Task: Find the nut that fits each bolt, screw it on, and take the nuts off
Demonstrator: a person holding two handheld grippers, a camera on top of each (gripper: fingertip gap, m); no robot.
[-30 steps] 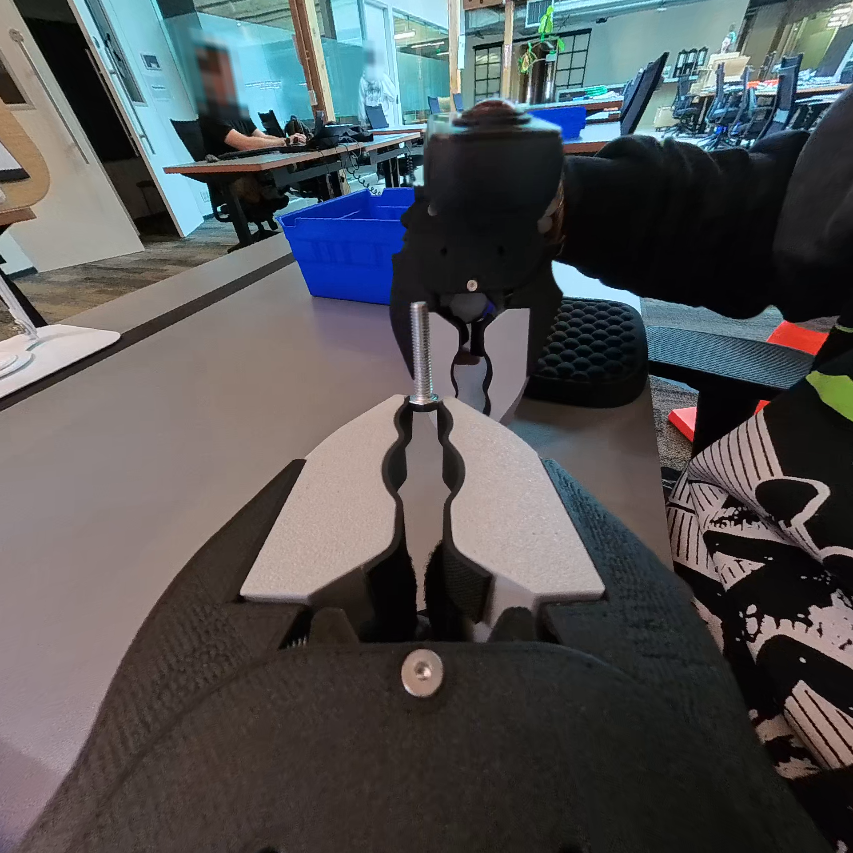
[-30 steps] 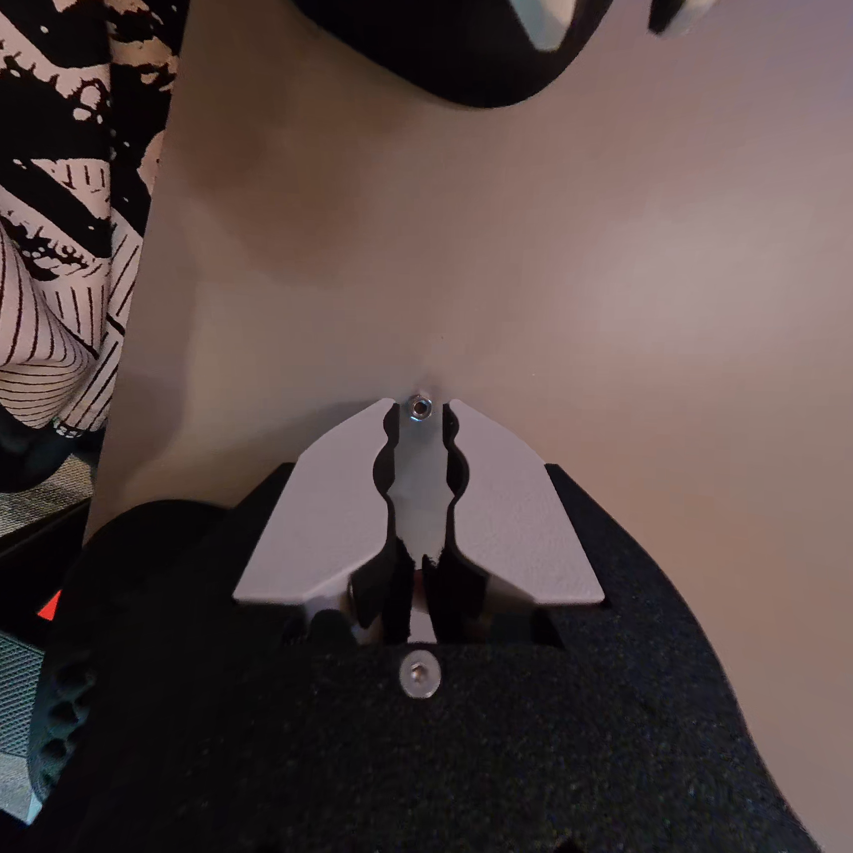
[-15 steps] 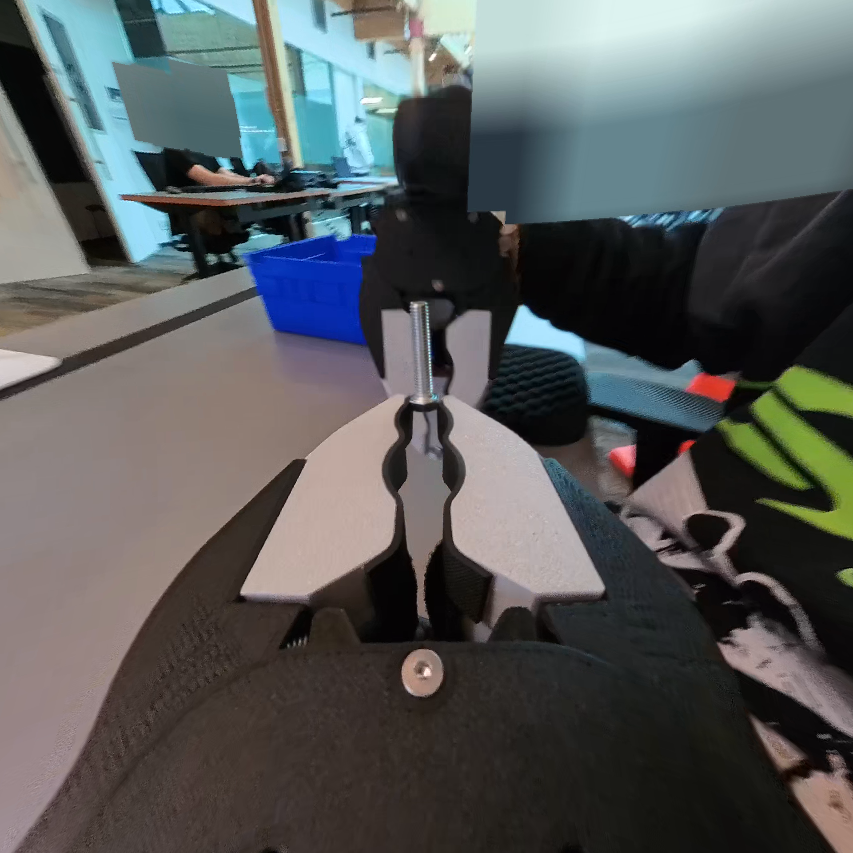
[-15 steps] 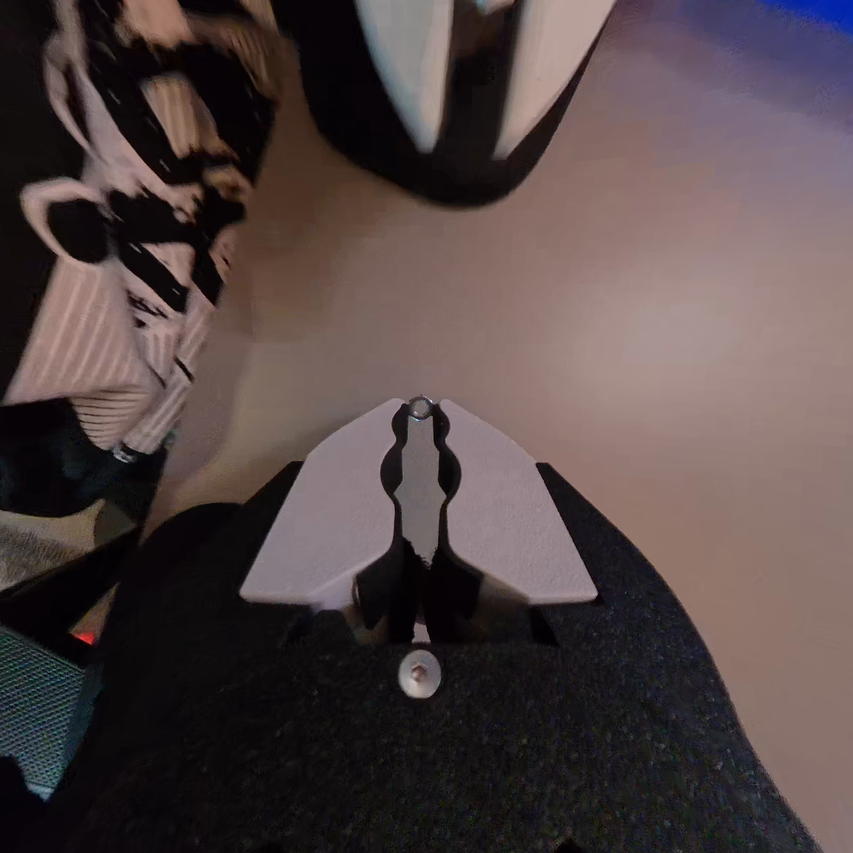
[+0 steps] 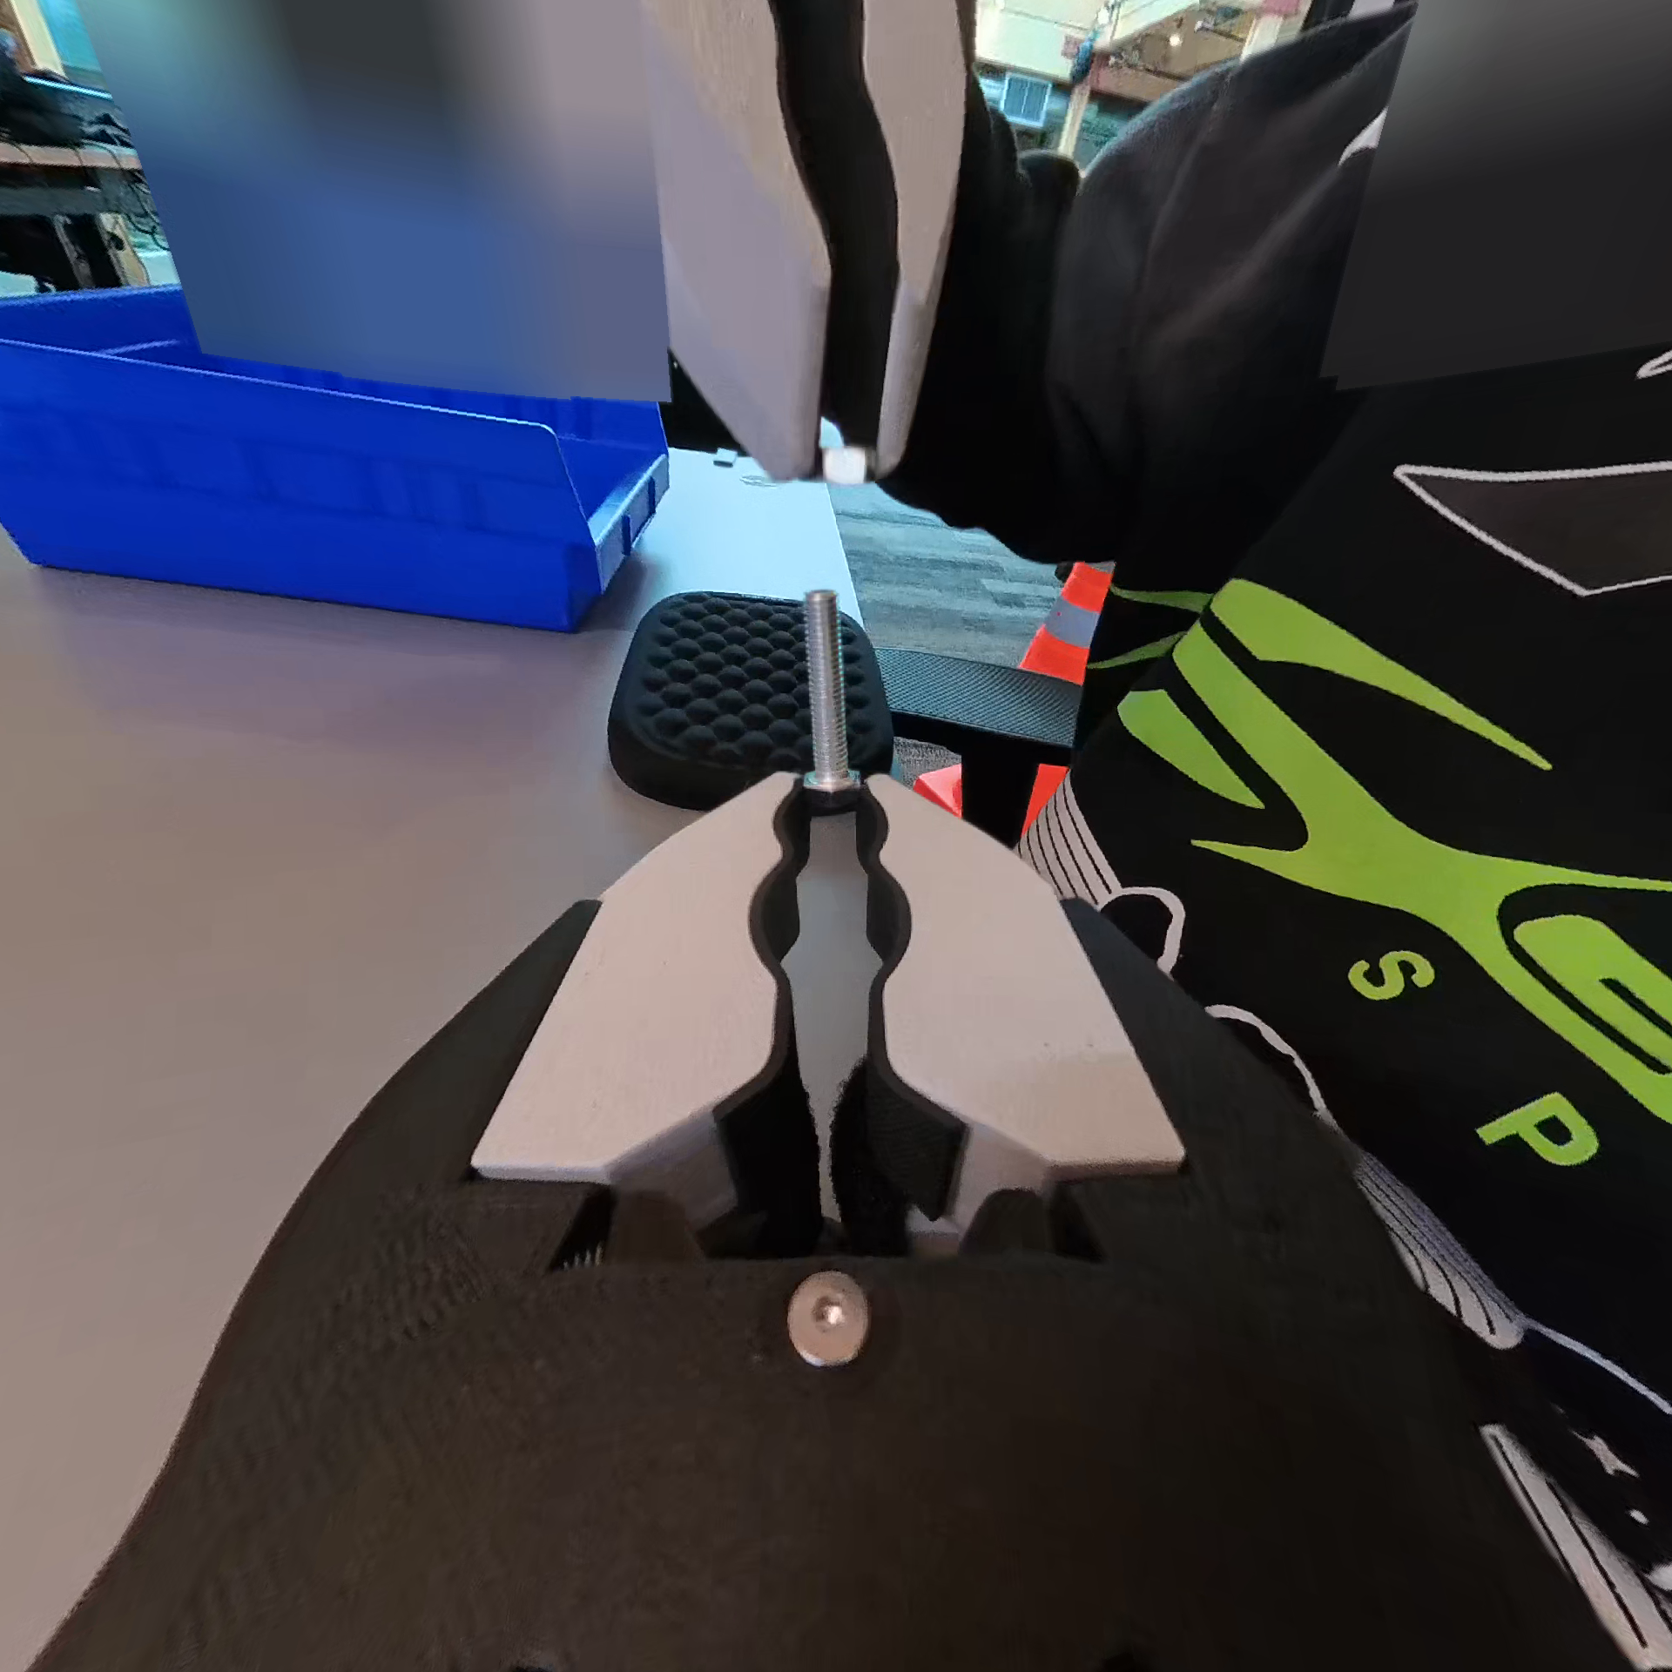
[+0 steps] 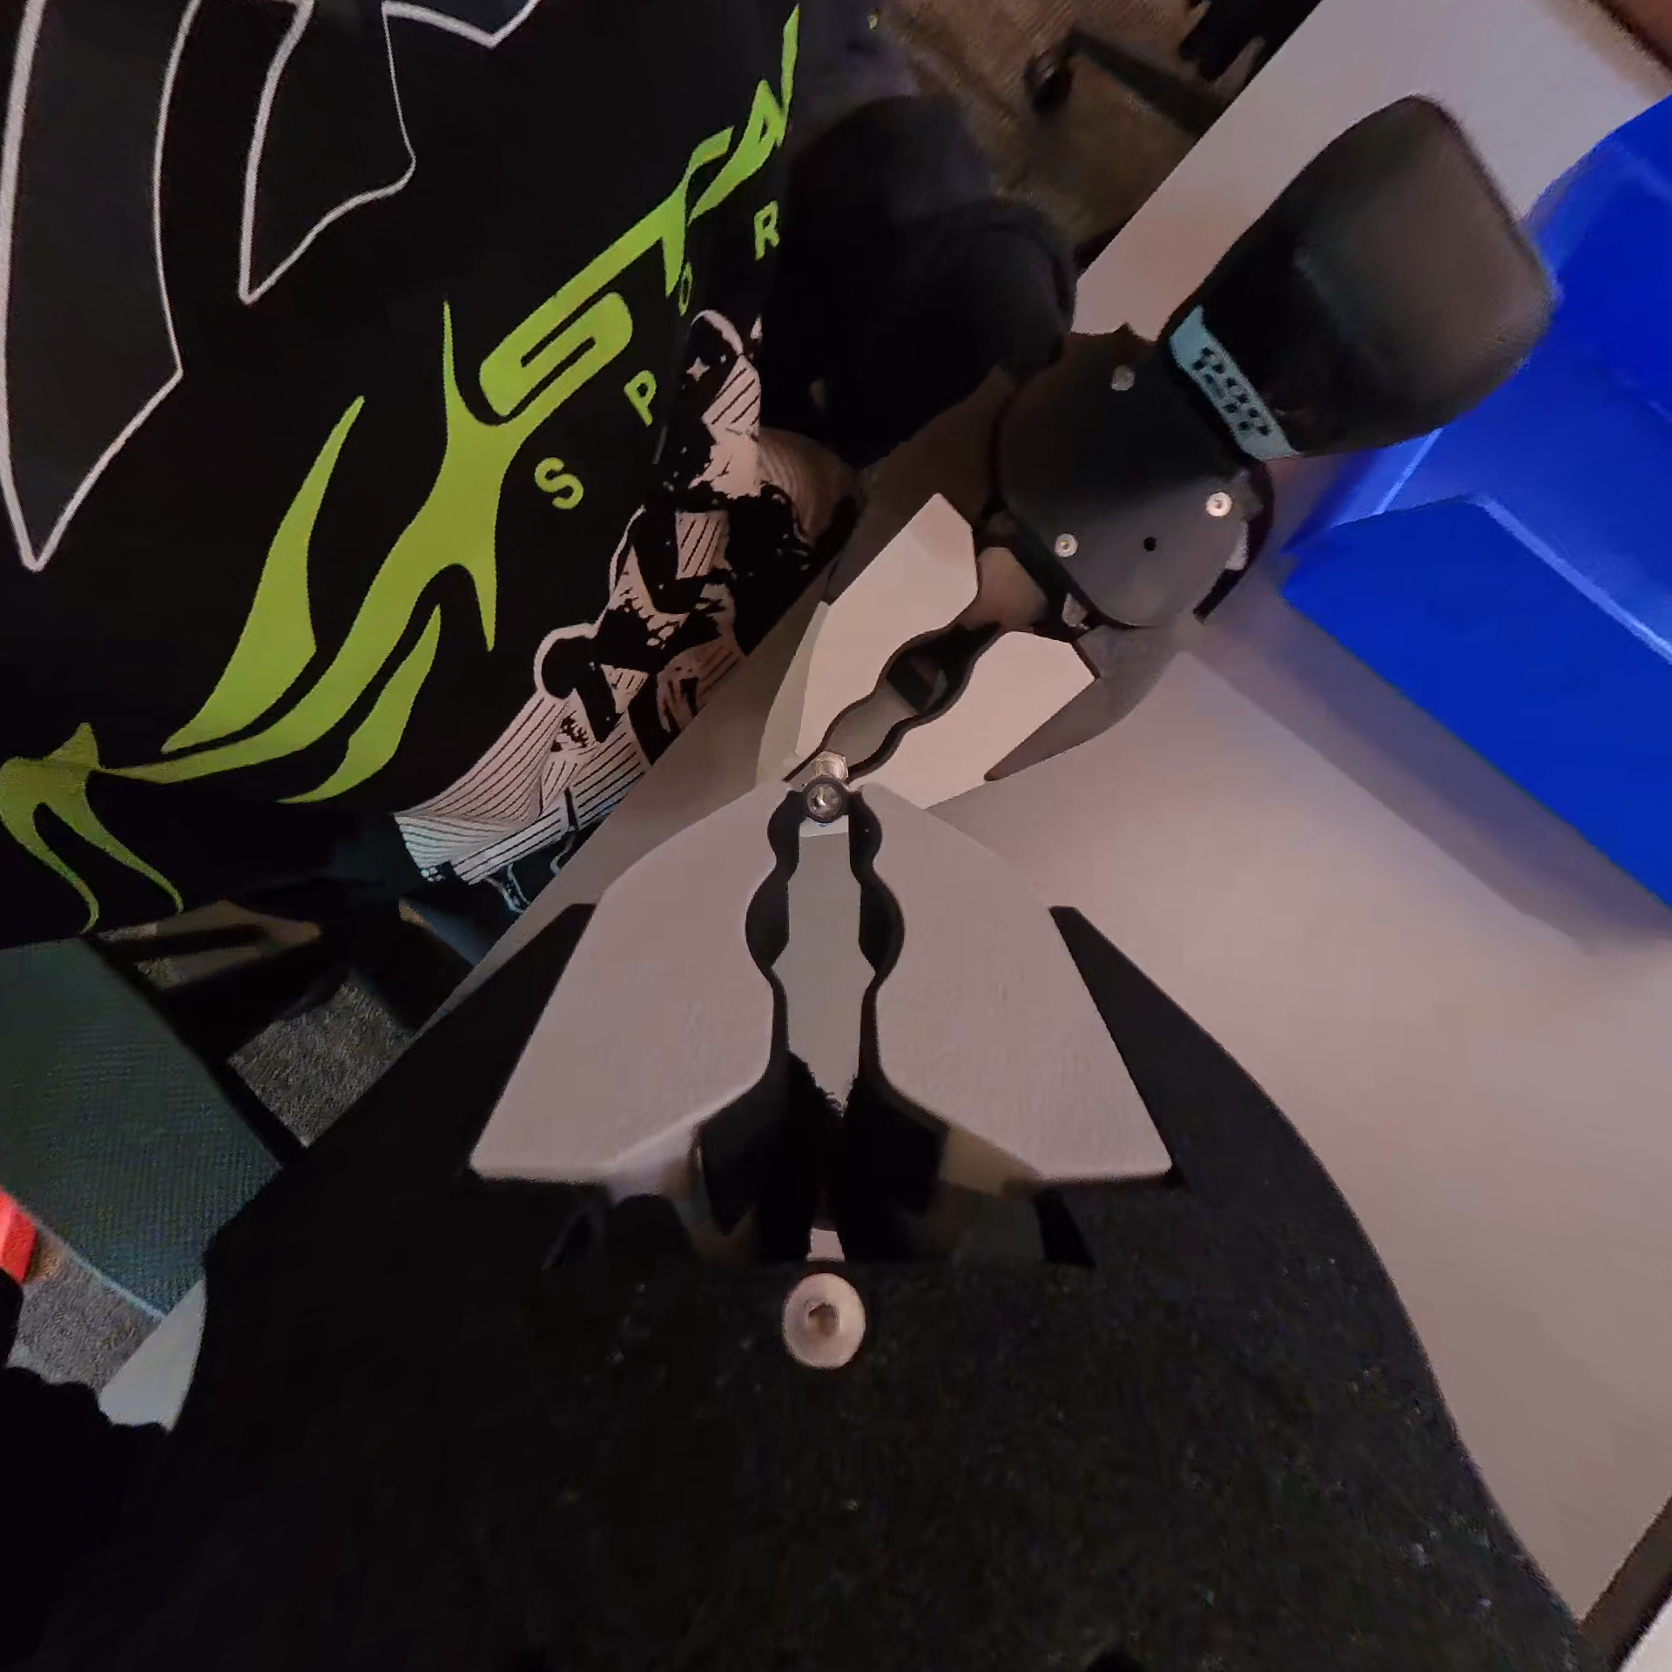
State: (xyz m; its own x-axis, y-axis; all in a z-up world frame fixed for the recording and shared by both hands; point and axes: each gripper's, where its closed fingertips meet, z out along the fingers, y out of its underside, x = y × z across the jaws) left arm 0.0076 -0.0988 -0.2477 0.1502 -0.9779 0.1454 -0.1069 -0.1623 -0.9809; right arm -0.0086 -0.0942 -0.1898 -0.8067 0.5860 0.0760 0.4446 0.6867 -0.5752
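Observation:
My left gripper is shut on the head of a silver bolt, which stands upright with its threaded end up. My right gripper hangs above it, pointing down, shut on a small silver nut. A gap remains between the nut and the bolt's tip. In the right wrist view my right gripper holds the nut at its tips. The bolt shows end-on just beyond the nut, held by the left gripper.
A blue plastic bin stands on the grey table at the back left, also in the right wrist view. A black honeycomb chair armrest lies past the table edge. A person's black printed shirt is close on the right. The tips of one gripper are about 6 cm away from the tips of the other.
My right gripper has risen from behind the bolt to directly above its tip, nut still held. The left gripper has kept its grip on the bolt and turned slightly.

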